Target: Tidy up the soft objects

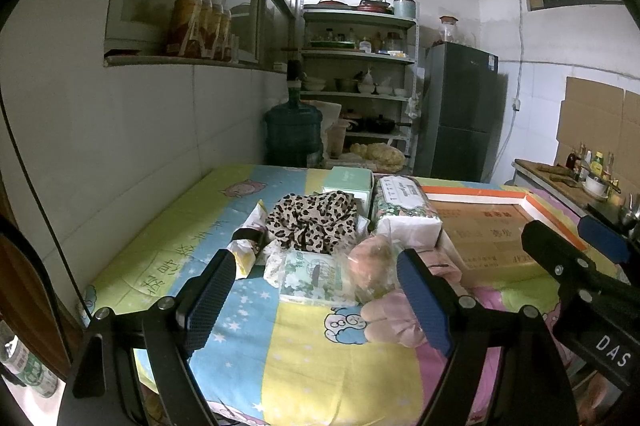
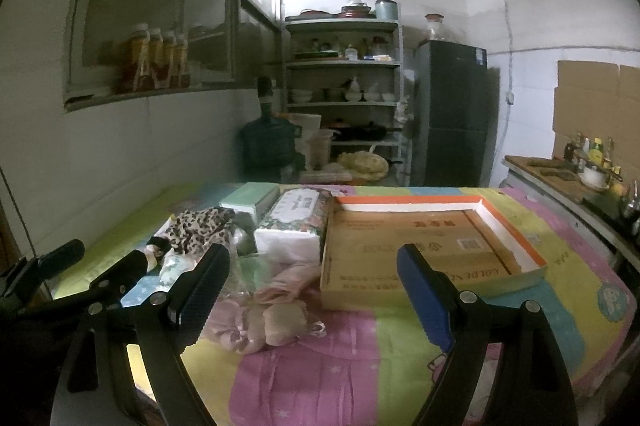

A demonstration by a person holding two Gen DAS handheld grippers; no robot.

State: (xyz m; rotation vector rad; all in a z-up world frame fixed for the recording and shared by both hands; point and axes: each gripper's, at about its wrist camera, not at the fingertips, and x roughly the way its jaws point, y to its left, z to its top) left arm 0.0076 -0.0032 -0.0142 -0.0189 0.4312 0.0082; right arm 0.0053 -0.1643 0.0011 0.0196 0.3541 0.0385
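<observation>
A pile of soft things lies on the colourful cloth-covered table (image 1: 312,350): a leopard-print cloth (image 1: 314,220), a floral tissue pack (image 1: 312,272), a large tissue pack (image 1: 404,206), a clear bag of beige stuff (image 1: 370,266) and a pink cloth (image 1: 394,314). A shallow cardboard tray (image 2: 436,250) with an orange-white rim lies to the right. My left gripper (image 1: 316,296) is open and empty, just short of the pile. My right gripper (image 2: 312,292) is open and empty, above the pink cloth (image 2: 280,286) and the tray's near edge.
A mint green box (image 1: 348,182) stands behind the pile. A wall runs along the left of the table. Beyond the table stand a water jug (image 1: 294,134), shelves of dishes (image 1: 358,86) and a dark fridge (image 1: 460,114). A counter with bottles (image 1: 580,174) is at right.
</observation>
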